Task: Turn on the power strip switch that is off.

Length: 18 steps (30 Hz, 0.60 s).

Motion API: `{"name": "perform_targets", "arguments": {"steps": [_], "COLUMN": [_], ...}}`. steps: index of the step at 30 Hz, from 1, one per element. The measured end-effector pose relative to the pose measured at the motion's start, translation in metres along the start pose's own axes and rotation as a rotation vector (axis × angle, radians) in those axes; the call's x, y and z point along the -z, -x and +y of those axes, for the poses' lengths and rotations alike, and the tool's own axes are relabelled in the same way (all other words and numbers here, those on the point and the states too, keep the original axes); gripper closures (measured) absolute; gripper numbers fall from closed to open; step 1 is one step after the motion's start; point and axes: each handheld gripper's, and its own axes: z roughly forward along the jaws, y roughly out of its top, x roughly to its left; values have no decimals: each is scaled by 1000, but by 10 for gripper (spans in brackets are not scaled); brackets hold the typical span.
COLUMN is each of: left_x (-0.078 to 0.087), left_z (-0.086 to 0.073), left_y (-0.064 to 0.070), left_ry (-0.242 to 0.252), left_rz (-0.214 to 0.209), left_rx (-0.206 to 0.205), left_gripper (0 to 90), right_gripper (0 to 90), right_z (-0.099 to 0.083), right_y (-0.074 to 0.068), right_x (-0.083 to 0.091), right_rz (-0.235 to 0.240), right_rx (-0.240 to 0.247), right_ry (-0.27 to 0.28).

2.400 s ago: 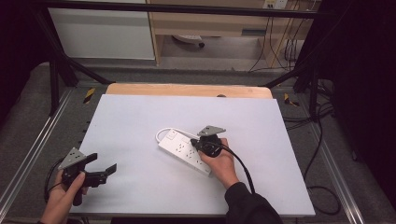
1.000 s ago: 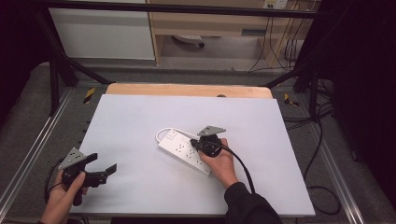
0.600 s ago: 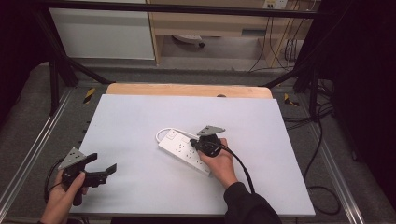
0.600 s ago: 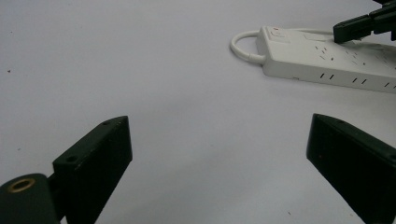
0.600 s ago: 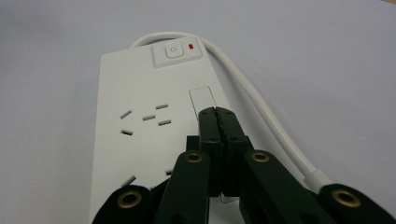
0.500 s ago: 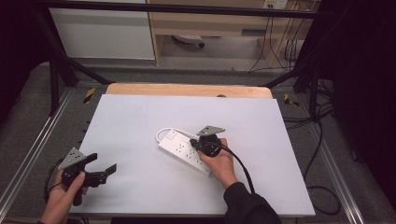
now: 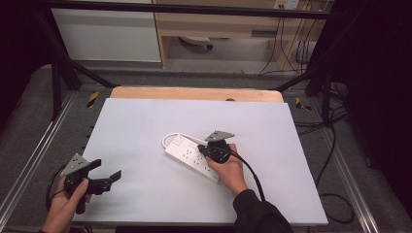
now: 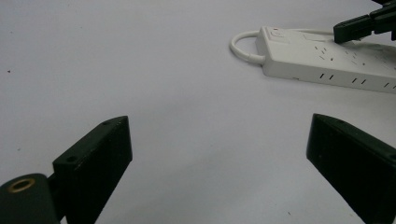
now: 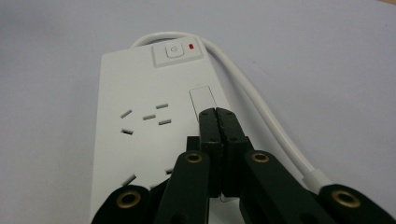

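A white power strip (image 7: 187, 155) lies slantwise at the middle of the white table (image 7: 145, 121), its white cord (image 7: 167, 138) looping at the far end. My right gripper (image 7: 200, 148) is shut, its tips low over the strip's top. In the right gripper view the closed jaws (image 9: 217, 114) point at a small rectangular panel, beyond which sit the strip's switch (image 9: 173, 50) and a red light (image 9: 191, 46). My left gripper (image 7: 108, 168) is open near the table's front left corner, nothing between its jaws. From the left gripper view (image 8: 217, 154) the strip (image 8: 327, 58) lies ahead at the right.
A wooden board edge (image 7: 194, 93) runs along the table's far side. Metal frame rails (image 7: 39, 160) flank the table left and right. Black cables (image 7: 335, 141) trail on the floor at the right. A white cabinet (image 7: 107, 34) stands behind.
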Motion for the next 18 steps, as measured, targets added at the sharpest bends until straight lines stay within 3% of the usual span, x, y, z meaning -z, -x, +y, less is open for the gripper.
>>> {"name": "perform_targets", "arguments": {"steps": [18], "left_x": [0], "left_z": [0], "left_y": [0], "left_ry": [0], "left_rz": [0], "left_rx": [1], "left_gripper": [70], "right_gripper": [900], "right_z": [3], "right_y": [1], "right_x": [6], "right_rz": [0], "right_rx": [-4], "right_ry": [18]}}
